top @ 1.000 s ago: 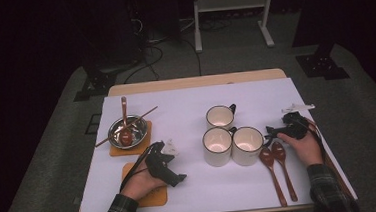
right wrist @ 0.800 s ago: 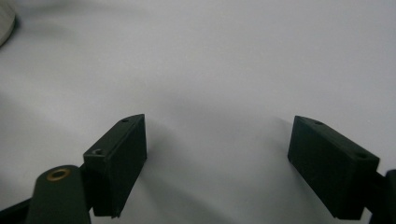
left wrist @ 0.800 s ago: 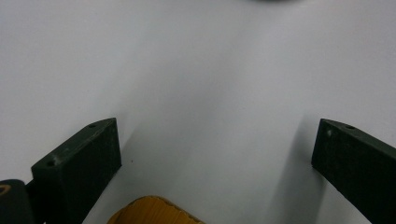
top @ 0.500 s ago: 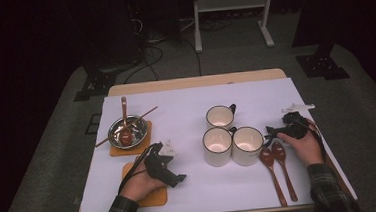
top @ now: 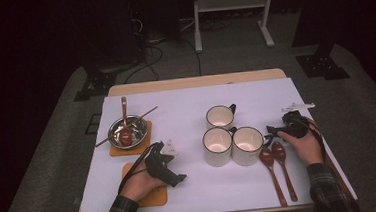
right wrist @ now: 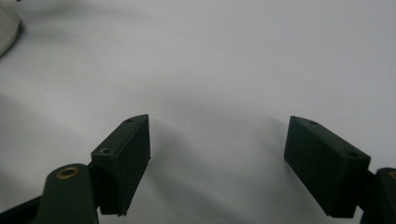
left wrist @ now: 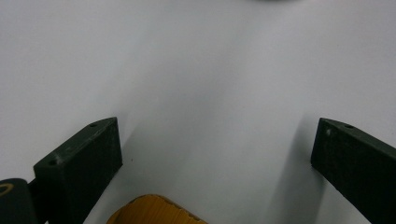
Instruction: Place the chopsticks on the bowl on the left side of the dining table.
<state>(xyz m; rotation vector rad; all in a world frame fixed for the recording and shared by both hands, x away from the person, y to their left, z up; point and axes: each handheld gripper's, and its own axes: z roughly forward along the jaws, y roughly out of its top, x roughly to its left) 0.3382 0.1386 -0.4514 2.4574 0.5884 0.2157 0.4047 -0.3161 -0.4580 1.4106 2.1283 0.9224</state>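
Note:
My left gripper [top: 177, 177] rests on the white table cover [top: 186, 111] at the front left, jaws pointing right, over an orange coaster [top: 155, 196]. In the left gripper view its jaws [left wrist: 215, 158] stand open over bare white cover, with the coaster's edge [left wrist: 154, 212] below. My right gripper [top: 271, 129] lies at the right, pointing left at the handle of a white mug [top: 249, 144]. Its jaws [right wrist: 217, 158] are open with nothing between them and have just been closing a little. Two wooden spoons [top: 270, 163] lie beside the right hand.
Two more white mugs [top: 217, 145] [top: 220, 117] stand mid-table. A metal bowl [top: 126, 132] holding a spoon and a chopstick sits on another orange coaster [top: 144, 139] at the left. A white mug's edge [right wrist: 7, 28] shows at the right gripper view's top left.

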